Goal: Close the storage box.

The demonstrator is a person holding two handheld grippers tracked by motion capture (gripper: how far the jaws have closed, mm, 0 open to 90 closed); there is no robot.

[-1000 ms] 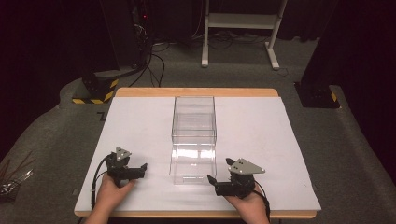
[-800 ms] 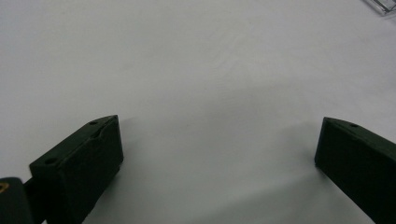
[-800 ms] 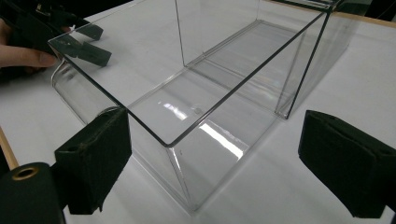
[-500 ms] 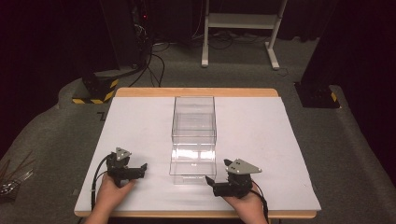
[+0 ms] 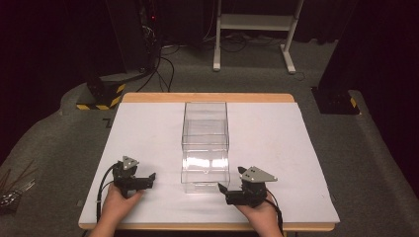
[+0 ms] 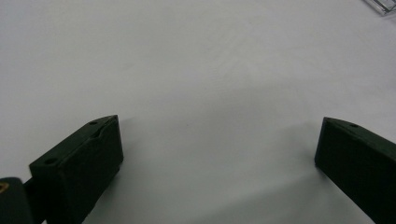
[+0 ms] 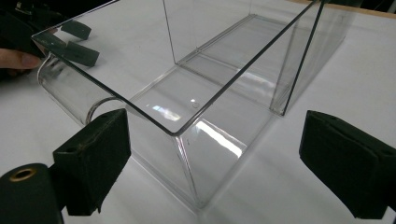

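While clear box (image 5: pixel 205 143) gleams — white table (image 5: pixel 296 148) matte, flat.

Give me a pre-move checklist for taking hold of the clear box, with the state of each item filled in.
1. Left gripper jaws open, nothing between them: ok.
2. Right gripper jaws open, nothing between them: ok.
3. Clear plastic rectangular box upright on the white table cover: ok.
4. Box interior free of contents: ok.
5. Right gripper faces the box's near corner: ok.
6. Left gripper faces the box: not ok, mostly bare cover ahead.
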